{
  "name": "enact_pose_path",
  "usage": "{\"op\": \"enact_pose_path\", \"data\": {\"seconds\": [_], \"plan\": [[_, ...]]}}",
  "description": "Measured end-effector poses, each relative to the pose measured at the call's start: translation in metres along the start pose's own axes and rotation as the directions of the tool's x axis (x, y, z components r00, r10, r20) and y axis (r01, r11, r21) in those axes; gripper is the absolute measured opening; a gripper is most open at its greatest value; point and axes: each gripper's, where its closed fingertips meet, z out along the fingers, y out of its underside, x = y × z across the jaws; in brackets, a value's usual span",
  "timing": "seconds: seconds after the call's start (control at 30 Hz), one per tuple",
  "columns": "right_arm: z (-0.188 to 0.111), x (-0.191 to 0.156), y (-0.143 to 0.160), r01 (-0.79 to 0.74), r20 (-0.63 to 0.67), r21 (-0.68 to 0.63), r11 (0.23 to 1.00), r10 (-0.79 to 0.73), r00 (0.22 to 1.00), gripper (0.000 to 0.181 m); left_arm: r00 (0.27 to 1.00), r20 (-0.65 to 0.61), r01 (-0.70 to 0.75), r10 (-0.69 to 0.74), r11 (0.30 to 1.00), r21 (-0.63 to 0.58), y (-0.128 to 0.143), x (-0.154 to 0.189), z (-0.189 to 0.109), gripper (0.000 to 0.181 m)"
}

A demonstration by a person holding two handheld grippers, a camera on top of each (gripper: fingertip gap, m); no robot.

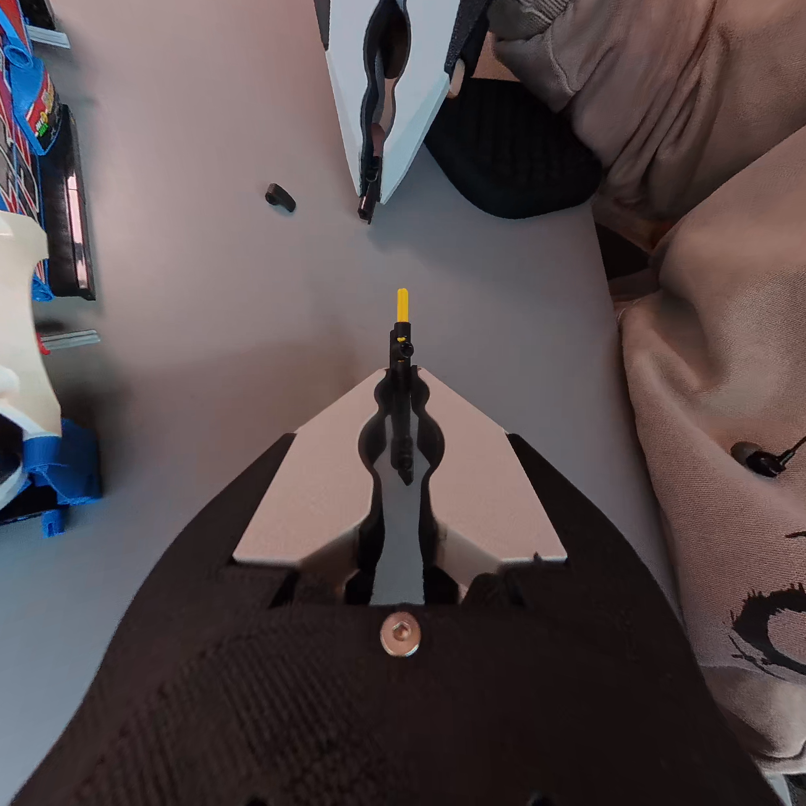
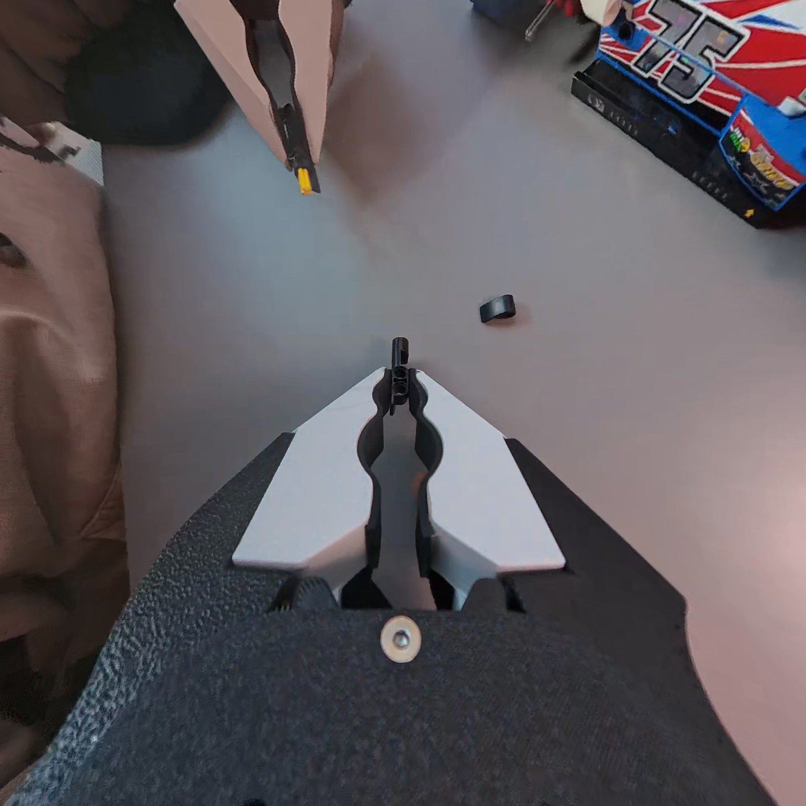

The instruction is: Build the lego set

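Observation:
My left gripper [image 1: 401, 370] is shut on a thin black lego assembly [image 1: 401, 392] with a yellow axle [image 1: 402, 304] sticking out past the tips. It is held above the grey table. My right gripper [image 2: 400, 370] is shut on a small black connector piece [image 2: 399, 375] with two holes. In the left wrist view the right gripper [image 1: 370, 205] points in from the top with its black piece [image 1: 367, 205]. In the right wrist view the left gripper [image 2: 301, 168] shows at upper left with the yellow axle [image 2: 305, 180]. The two grippers are apart, tips facing each other.
A loose black curved lego piece [image 1: 280, 197] lies on the table, also in the right wrist view [image 2: 497, 308]. The lego set box [image 2: 715, 96] lies at the far right, and in the left wrist view [image 1: 39, 152] at the left. A person's beige sleeve [image 1: 706, 305] borders the table.

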Motion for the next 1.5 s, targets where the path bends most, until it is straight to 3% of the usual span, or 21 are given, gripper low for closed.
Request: {"op": "enact_pose_path", "data": {"seconds": [0.03, 0.17, 0.43, 0.6, 0.73, 0.83, 0.93, 1.03, 1.1, 1.23, 1.33, 1.5], "plan": [[0.000, 0.000, 0.001, -0.048, 0.022, -0.012, 0.999, 0.048, 0.999, 0.005, 1.000, -0.012, 0.009, -0.009, 1.000, 0.008, -0.001, 0.001, -0.001, 0.006], [0.000, 0.006, 0.001, -0.149, 0.058, -0.043, 0.988, 0.151, 0.987, 0.005, 0.999, -0.039, 0.024, -0.024, 1.000, 0.017, 0.000, 0.002, 0.000, 0.006], [0.000, 0.010, 0.001, -0.145, 0.034, -0.098, 0.985, 0.149, 0.988, 0.009, 0.997, -0.058, 0.042, -0.041, 0.999, 0.022, 0.002, 0.003, 0.001, 0.006], [-0.006, 0.026, -0.005, -0.095, -0.081, -0.067, 0.993, 0.089, 0.993, 0.018, 0.996, -0.064, 0.072, -0.069, 0.997, 0.035, 0.001, 0.000, -0.001, 0.006], [-0.016, 0.036, -0.027, -0.001, -0.191, 0.049, 0.999, 0.011, 0.982, 0.017, 0.996, -0.059, 0.074, -0.071, 0.996, 0.040, 0.000, -0.002, -0.001, 0.006], [-0.028, 0.041, -0.065, 0.115, -0.303, 0.185, 0.976, -0.054, 0.951, 0.011, 0.996, -0.059, 0.076, -0.073, 0.996, 0.044, -0.001, -0.003, -0.001, 0.006], [-0.044, 0.050, -0.135, 0.316, -0.483, 0.271, 0.909, -0.156, 0.862, 0.005, 0.995, -0.063, 0.077, -0.074, 0.996, 0.048, -0.002, -0.003, 0.000, 0.006], [-0.057, 0.068, -0.224, 0.547, -0.684, 0.186, 0.816, -0.292, 0.669, 0.000, 0.996, -0.060, 0.075, -0.072, 0.996, 0.051, -0.002, -0.003, 0.000, 0.006], [-0.067, 0.096, -0.285, 0.607, -0.786, 0.139, 0.783, -0.286, 0.548, 0.000, 0.997, -0.046, 0.068, -0.066, 0.996, 0.051, -0.001, -0.004, -0.001, 0.006], [-0.075, 0.162, -0.372, 0.443, -0.785, 0.334, 0.832, -0.015, 0.619, 0.000, 0.996, -0.040, 0.084, -0.081, 0.994, 0.075, -0.003, -0.009, -0.006, 0.006], [-0.068, 0.194, -0.395, 0.366, -0.776, 0.365, 0.856, 0.063, 0.628, 0.000, 0.995, -0.038, 0.092, -0.089, 0.991, 0.092, -0.005, -0.012, -0.010, 0.006], [-0.056, 0.215, -0.380, 0.331, -0.813, 0.316, 0.889, 0.074, 0.577, 0.000, 0.995, -0.033, 0.093, -0.089, 0.989, 0.116, -0.008, -0.014, -0.015, 0.006]]}}
